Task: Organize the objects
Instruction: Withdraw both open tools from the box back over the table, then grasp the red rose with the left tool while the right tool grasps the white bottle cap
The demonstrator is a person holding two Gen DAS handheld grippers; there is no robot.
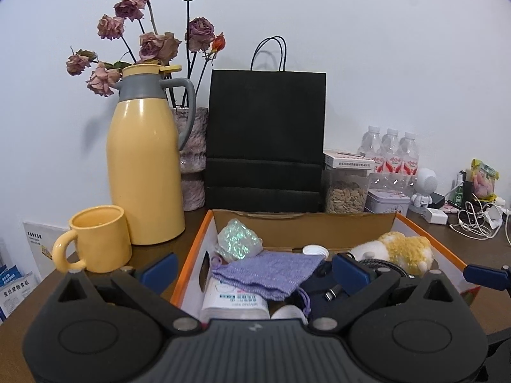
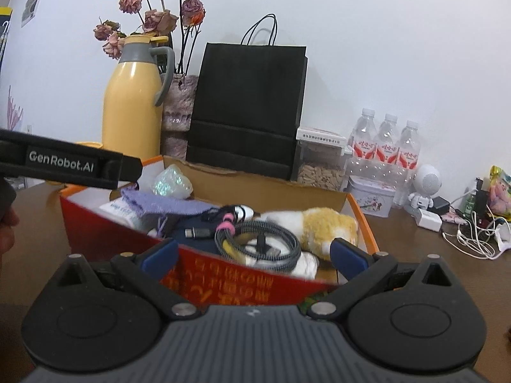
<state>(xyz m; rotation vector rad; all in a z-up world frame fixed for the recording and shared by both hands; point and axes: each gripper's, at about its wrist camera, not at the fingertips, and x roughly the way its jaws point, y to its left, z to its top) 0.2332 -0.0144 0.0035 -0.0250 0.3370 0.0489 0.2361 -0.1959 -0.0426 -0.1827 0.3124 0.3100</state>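
An open cardboard box (image 1: 412, 223) with an orange rim holds several items: an iridescent pouch (image 1: 238, 239), a purple knitted pouch (image 1: 268, 273), a tissue pack (image 1: 234, 303) and a yellow-white plush toy (image 1: 402, 249). My left gripper (image 1: 255, 269) hovers open over the box's near-left part, nothing between its blue pads. The right wrist view shows the box's red front wall (image 2: 242, 284), a coiled braided cable (image 2: 258, 239), the plush toy (image 2: 322, 226) and the purple pouch (image 2: 166, 204). My right gripper (image 2: 254, 257) is open at that front wall, gripping nothing. The left gripper's body (image 2: 70, 162) reaches in from the left.
Behind the box stand a yellow thermos (image 1: 145, 166), a yellow mug (image 1: 99, 239), a vase of dried roses (image 1: 191, 159) and a black paper bag (image 1: 265, 137). To the right are a seed jar (image 1: 346, 188), water bottles (image 1: 389, 153), a tin (image 1: 386, 201) and tangled chargers (image 1: 472, 220).
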